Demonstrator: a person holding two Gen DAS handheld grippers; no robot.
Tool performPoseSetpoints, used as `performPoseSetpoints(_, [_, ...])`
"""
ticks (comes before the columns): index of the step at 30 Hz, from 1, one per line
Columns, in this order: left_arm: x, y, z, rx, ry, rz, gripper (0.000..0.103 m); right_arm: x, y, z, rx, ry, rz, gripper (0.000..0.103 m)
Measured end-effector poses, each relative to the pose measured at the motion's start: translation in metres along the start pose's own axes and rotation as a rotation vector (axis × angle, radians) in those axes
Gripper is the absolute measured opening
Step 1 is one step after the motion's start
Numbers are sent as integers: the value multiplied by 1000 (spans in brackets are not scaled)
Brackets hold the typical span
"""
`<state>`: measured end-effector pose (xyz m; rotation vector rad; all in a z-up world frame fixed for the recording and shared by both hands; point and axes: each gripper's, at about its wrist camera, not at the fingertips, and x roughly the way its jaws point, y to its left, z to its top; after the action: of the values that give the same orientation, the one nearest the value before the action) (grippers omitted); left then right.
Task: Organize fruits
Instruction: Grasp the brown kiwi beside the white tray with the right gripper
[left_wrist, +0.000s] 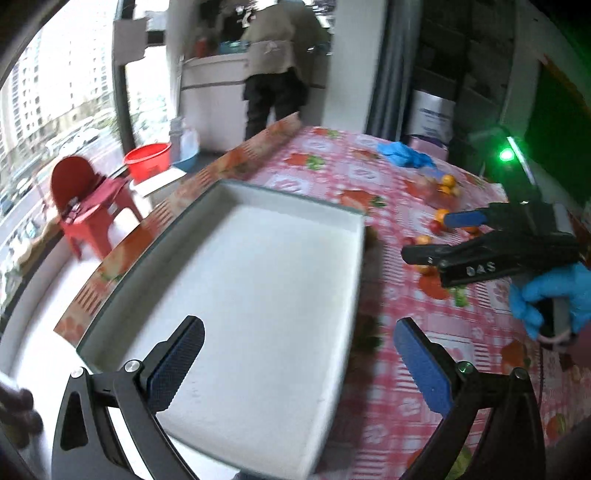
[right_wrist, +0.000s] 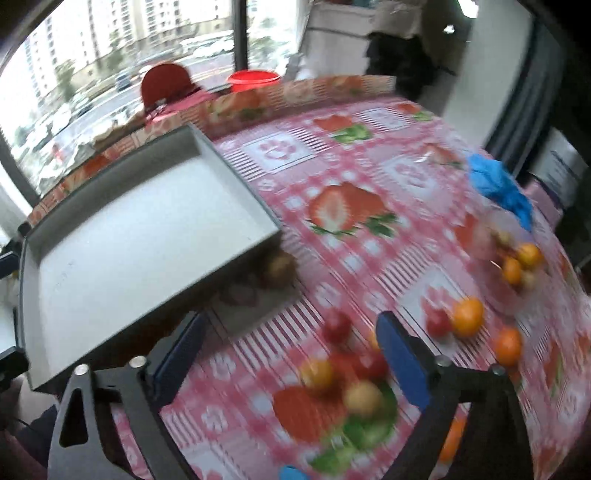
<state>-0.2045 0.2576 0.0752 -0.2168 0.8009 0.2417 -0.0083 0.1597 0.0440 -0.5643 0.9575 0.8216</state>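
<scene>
Tabletop (right_wrist: 369, 155): a pink checked cloth printed with strawberries covers it; its far border runs along the window side, and a broad bare stretch lies open between the tray and the fruit.
Tray (left_wrist: 258, 288): white, shallow, grey-rimmed and with nothing in it, it sits toward the window edge of the tabletop; in my right wrist view its near corner stands over a brownish, blurred object I cannot identify.
Fruit (right_wrist: 467, 316): small round pieces, orange, red and yellow, lie scattered loose on the cloth to the right of the tray and well apart from it; a few more sit in a clear, blurred container (right_wrist: 506, 266) farther right.
Left gripper (left_wrist: 295, 365): my fingers (left_wrist: 177, 365) stand wide apart over the tray's near end, with nothing between them.
Right gripper (right_wrist: 291, 363): my fingers (right_wrist: 402, 362) are spread wide above the loose fruit, pressing on none of it; in the left wrist view it reaches in from the right, carried by my blue-gloved hand (left_wrist: 550, 295).
Blue glove (right_wrist: 498, 188): crumpled near the far right edge of the tabletop.
Beyond the edge: a red chair (left_wrist: 85, 206) and a red basin (left_wrist: 147, 158) by the window; a person (left_wrist: 277, 74) stands at a counter, back turned.
</scene>
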Motion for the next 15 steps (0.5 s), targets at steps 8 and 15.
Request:
performPoseSetpoints(8, [16,14,-8,-40,27,8,103,35,6,15,-90,48,51,72])
performPoseSetpoints(15, [22,14,-14,-43,54,23,103,38,13,23,-140,6,131,29])
